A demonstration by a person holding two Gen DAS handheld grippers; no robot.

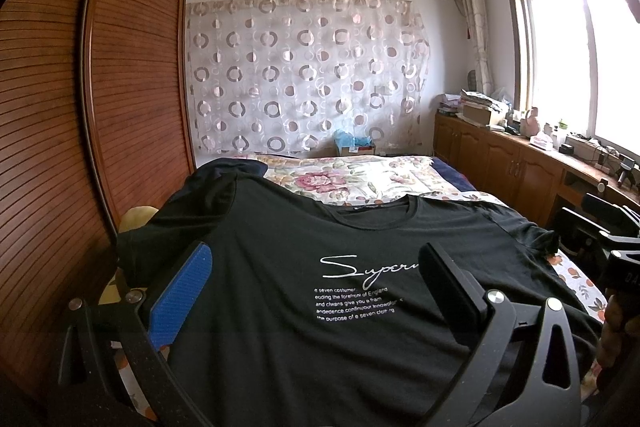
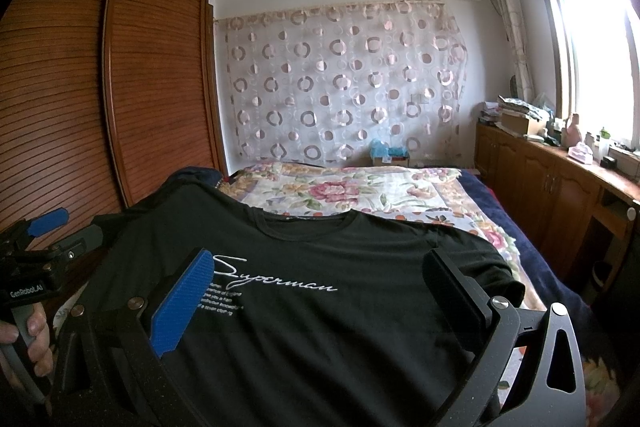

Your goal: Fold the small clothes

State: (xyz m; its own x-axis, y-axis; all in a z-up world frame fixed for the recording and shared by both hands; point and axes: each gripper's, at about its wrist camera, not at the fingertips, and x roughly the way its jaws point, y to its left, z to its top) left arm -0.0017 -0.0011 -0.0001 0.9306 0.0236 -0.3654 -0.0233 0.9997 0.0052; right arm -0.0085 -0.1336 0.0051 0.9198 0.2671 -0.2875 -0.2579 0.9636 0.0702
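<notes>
A black T-shirt (image 1: 320, 287) lies spread front-up on the floral bedspread (image 1: 360, 179), its neckline toward the far end of the bed and white "Superman" script (image 2: 276, 279) across the chest. The left gripper (image 1: 316, 267) hovers over the shirt's left half with its fingers spread wide, nothing between them. The right gripper (image 2: 320, 275) hangs over the right half, fingers likewise wide apart and empty. A hand (image 2: 28, 339) grips the left tool's handle at the edge of the right wrist view. A slatted wooden wardrobe (image 1: 120, 87) stands just beside the bed.
</notes>
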